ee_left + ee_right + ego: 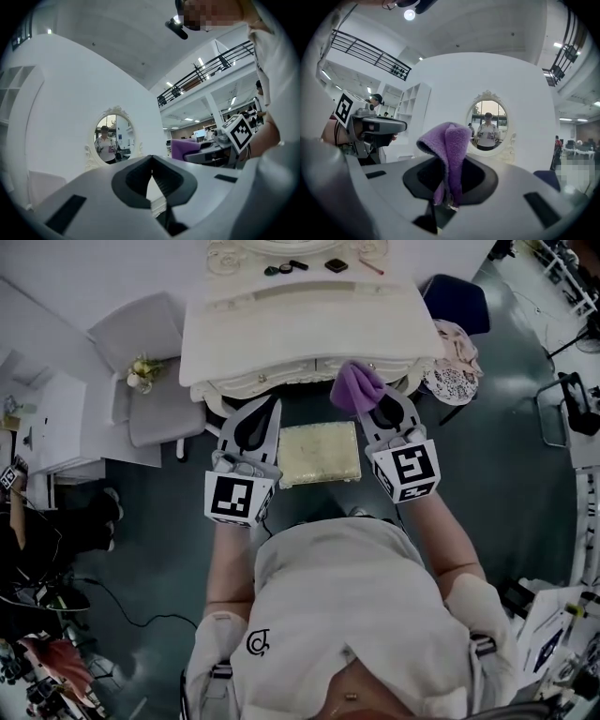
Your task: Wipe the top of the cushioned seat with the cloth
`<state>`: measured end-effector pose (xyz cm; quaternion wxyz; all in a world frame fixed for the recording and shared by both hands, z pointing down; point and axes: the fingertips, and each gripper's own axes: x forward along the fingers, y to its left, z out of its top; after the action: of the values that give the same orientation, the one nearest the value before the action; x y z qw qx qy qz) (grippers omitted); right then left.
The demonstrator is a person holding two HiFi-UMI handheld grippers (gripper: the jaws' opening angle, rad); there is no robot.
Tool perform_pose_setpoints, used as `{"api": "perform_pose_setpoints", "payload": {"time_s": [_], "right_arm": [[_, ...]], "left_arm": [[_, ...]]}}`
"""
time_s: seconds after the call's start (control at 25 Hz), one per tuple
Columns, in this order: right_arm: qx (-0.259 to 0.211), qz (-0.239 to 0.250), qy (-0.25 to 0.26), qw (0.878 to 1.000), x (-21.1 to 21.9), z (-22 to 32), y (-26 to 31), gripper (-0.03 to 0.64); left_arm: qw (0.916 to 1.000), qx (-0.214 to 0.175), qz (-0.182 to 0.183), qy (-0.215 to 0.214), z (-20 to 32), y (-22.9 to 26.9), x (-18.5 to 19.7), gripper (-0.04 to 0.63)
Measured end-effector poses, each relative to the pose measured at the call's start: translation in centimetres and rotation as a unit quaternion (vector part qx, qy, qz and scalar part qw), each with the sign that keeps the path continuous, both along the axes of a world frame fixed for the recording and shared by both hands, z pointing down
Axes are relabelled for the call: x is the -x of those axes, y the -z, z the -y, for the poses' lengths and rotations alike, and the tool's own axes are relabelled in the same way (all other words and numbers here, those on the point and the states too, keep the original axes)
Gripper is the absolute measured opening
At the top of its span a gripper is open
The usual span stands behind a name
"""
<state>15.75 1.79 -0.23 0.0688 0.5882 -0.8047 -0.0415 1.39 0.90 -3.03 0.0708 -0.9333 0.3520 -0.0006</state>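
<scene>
The right tool (374, 407) pinches a purple cloth (355, 387) above the cushioned seat (319, 454), near the white worktop (300, 329); the left tool (266, 418) hovers beside the seat's left edge.

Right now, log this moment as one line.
left gripper: shut, empty | right gripper: shut on purple cloth | cushioned seat: cloth not touching it | phase: before wipe

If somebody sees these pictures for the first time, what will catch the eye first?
The purple cloth stands out most, sticking out of the shut jaws of the right gripper. In the head view, the pale yellow cushioned seat lies between the two grippers, in front of a white dressing table. The left gripper is shut and empty.
</scene>
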Motion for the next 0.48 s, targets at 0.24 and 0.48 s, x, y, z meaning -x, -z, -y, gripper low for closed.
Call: {"api": "perform_pose_setpoints", "payload": {"time_s": [0.24,0.48], "right_arm": [[0.001,-0.003,0.003,1.000,0.28,-0.19,-0.21,0.074],[-0.015,-0.015,0.007,1.000,0.67,-0.31,-0.21,0.067]], "left_arm": [[1.0000,0.006,-0.001,0.002,-0.47,-0.33,0.19,0.013],[0.9999,0.016,0.003,0.001,-0.49,-1.03,0.19,0.012]]}}
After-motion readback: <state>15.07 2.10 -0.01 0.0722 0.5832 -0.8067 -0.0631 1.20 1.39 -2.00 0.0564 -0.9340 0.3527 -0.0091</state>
